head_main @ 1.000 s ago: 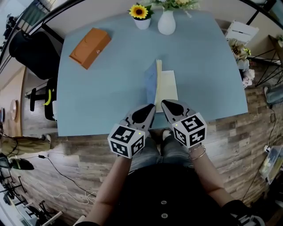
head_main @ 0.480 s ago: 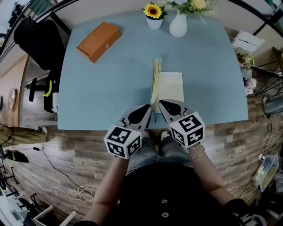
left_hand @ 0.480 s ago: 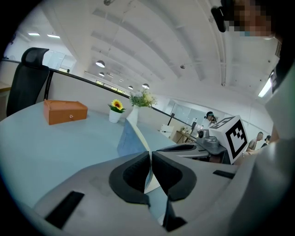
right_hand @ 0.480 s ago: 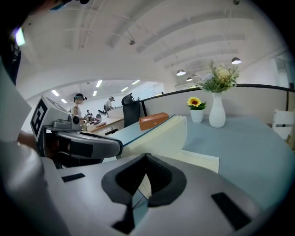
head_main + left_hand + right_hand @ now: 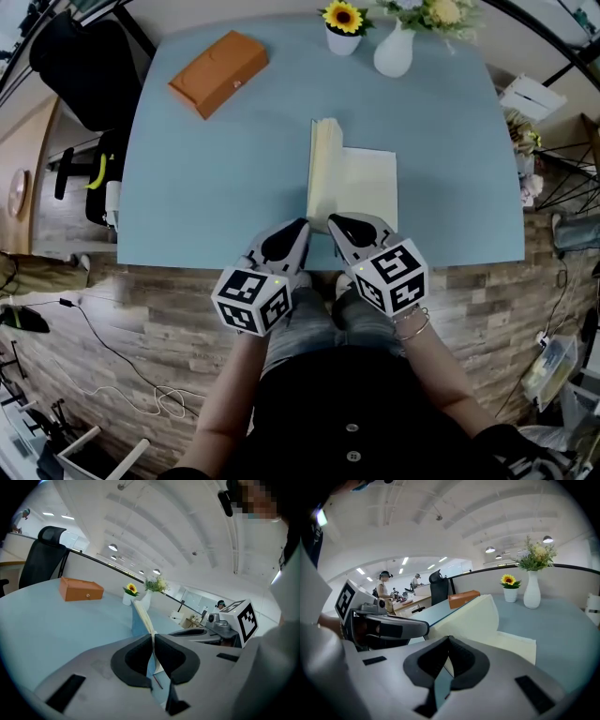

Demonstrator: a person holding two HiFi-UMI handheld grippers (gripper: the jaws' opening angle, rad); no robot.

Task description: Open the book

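The book lies near the front edge of the blue table (image 5: 206, 187). Its right half (image 5: 370, 187) lies flat with a cream page up. The left half (image 5: 323, 169) stands raised along the spine. My left gripper (image 5: 298, 228) is at the book's near edge, and in the left gripper view its jaws (image 5: 153, 637) are shut on the thin upright blue cover (image 5: 140, 616). My right gripper (image 5: 335, 223) sits close beside it. The right gripper view shows those jaws (image 5: 448, 641) closed on the near edge of the book, with cream pages (image 5: 478, 616) spreading beyond.
An orange box (image 5: 218, 72) lies at the table's far left. A sunflower pot (image 5: 343, 28) and a white vase (image 5: 394, 49) stand at the far edge. A black chair (image 5: 80, 66) is beyond the left corner. Wood floor lies below the front edge.
The raised left half now shows its cream inner face, where a second ago its blue outside showed. Both grippers have drifted slightly left along the front edge, still side by side.
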